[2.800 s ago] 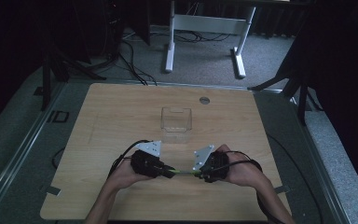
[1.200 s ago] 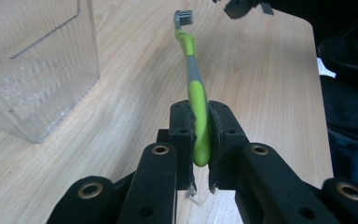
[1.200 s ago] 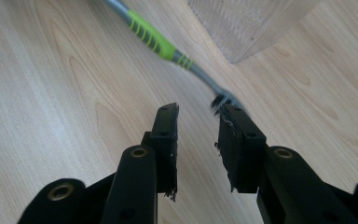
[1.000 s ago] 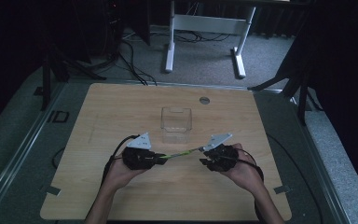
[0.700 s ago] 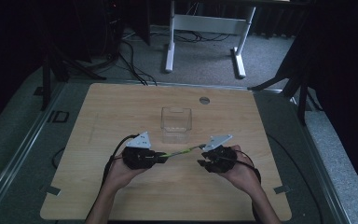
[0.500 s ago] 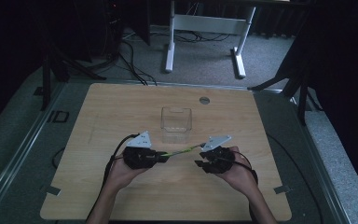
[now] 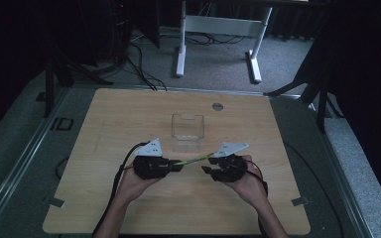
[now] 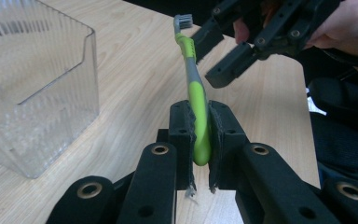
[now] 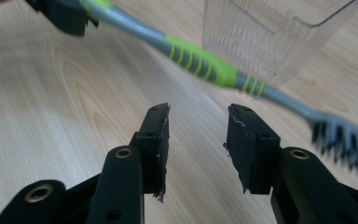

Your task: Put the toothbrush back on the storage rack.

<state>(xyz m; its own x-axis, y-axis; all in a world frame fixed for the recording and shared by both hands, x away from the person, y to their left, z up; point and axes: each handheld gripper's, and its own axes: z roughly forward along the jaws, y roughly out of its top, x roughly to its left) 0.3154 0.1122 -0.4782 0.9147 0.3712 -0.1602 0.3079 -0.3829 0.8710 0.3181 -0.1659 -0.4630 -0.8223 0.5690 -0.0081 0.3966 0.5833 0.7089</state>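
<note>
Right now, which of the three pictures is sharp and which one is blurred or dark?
High view: dim, dark surroundings. Left gripper view: sharp on the green toothbrush in the left claw. Right gripper view: toothbrush and clear container blurred, right claw sharper.

A light wooden table [image 7: 129, 114] stands on grey carpet [image 7: 218, 64] in a dim room. Beyond it stands a white desk frame [image 7: 218, 25], with black cables [image 7: 139, 64] trailing over the floor and dark curtains [image 7: 362, 74] alongside.
</note>
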